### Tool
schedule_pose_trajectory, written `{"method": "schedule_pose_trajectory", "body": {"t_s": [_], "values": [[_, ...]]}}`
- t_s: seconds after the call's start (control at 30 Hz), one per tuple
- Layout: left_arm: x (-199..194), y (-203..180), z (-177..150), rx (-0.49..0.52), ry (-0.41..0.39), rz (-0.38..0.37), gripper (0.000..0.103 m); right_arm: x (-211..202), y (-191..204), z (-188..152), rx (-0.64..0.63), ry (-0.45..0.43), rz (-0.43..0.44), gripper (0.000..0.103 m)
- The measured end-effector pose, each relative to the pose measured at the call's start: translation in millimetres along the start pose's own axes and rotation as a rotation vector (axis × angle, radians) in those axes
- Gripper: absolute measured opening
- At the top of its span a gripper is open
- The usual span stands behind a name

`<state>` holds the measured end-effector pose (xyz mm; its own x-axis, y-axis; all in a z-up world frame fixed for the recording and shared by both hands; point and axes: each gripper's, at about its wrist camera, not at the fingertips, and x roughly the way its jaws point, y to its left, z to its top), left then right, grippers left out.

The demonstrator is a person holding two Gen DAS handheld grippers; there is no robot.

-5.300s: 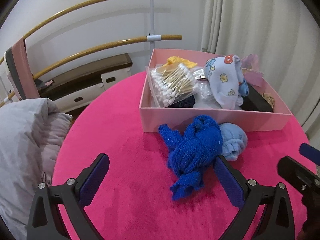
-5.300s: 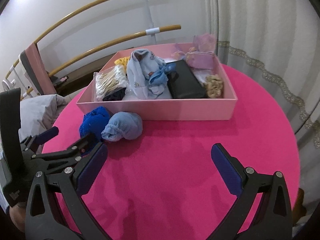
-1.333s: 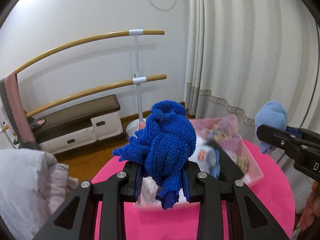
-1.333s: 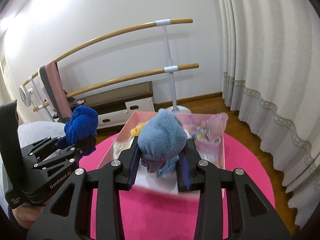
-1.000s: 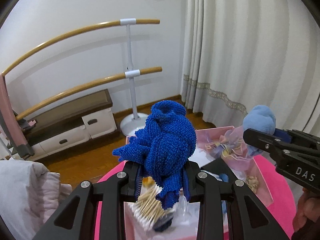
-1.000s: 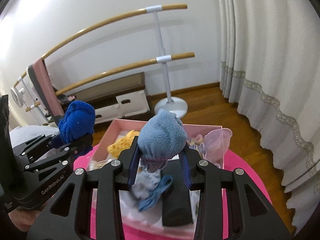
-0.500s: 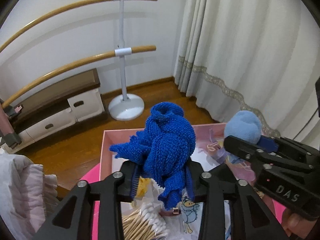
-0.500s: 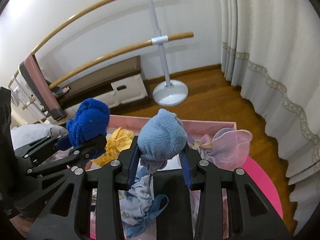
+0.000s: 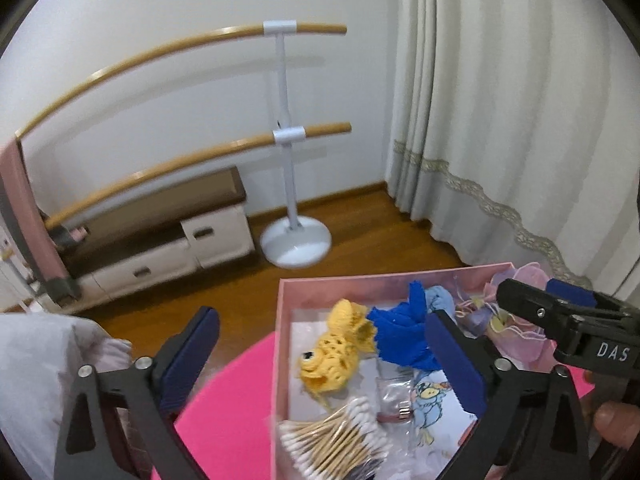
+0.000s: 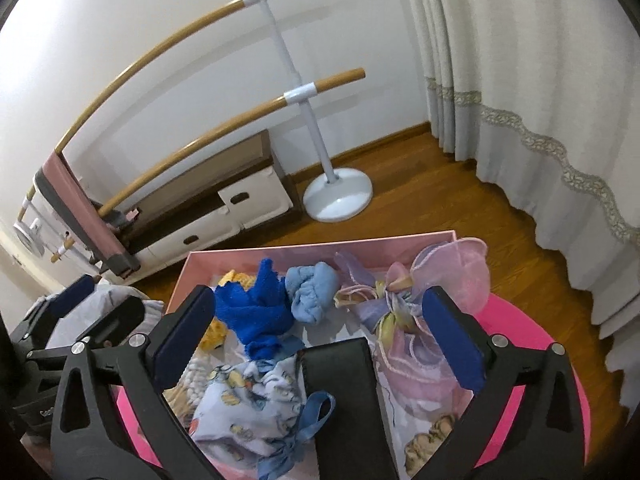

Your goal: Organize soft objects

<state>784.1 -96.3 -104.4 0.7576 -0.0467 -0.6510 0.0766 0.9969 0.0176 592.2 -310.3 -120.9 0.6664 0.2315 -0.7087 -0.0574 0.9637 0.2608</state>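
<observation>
Lying loose in the pink box (image 10: 320,249), the dark blue knit bundle (image 10: 256,312) rests just beside the light blue sock ball (image 10: 312,292) at its 3 o'clock, a yellow crochet toy (image 9: 336,352) at its 9 o'clock. Left gripper (image 9: 320,364) and right gripper (image 10: 320,340) have just been opening and stand wide above the box, nothing between their jaws. At 6 o'clock of the bundle lie a printed cloth pouch (image 10: 248,404) and a black case (image 10: 344,392).

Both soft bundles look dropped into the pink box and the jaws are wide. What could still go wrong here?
The dark blue knit is heaped loosely near the pink box back wall and may slump. The right gripper, jaws just opened and empty, hangs over the organza pouch and could snag it when withdrawn. The left gripper stands close beside.
</observation>
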Motion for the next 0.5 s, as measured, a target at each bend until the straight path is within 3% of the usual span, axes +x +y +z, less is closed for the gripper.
{"method": "schedule_pose_trajectory", "body": {"t_s": [0.23, 0.5], "values": [[-21, -7, 11, 0.015, -0.068, 0.049, 0.103, -50, 17, -17, -0.005, -0.081, -0.011, 0.103], [-81, -8, -16, -0.013, -0.148, 0.043, 0.103, -137, 38, -58, -0.039, -0.206, -0.055, 0.103]]}}
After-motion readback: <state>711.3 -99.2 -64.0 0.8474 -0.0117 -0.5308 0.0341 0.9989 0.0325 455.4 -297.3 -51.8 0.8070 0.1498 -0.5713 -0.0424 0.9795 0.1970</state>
